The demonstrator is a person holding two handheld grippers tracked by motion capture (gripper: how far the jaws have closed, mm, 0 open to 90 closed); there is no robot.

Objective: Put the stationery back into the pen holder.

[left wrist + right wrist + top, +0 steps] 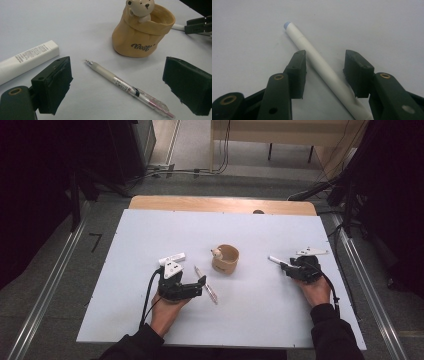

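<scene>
1. Two pens in play: white pen [324, 72] between the right tool's [325, 72] jaws, clear pen [128, 89] between the left tool's [117, 87] jaws.
2. White pen: flat on the tabletop [249, 30], slanting through the gap, blue-grey tip out beyond the jaw ends; close against the left-hand pad, clear space to the other pad.
3. Right tool: partly open, pads not yet pressing on the pen.
4. Clear pen: flat on the tabletop, diagonal across the gap, tip toward the far side, touching neither pad.
5. Left tool: wide open, holding nothing.
6. Beyond the left tool's jaws: tan pot [142, 35] with a small bear figure [140, 8] at its rim, upright, near the clear pen's tip but apart from it.
7. Just beside the left tool's left-hand jaw: white tube [27, 61] lying flat.
8. From the high view: pot between the two tools, left tool [202, 282] and right tool [284, 265] well apart.
</scene>
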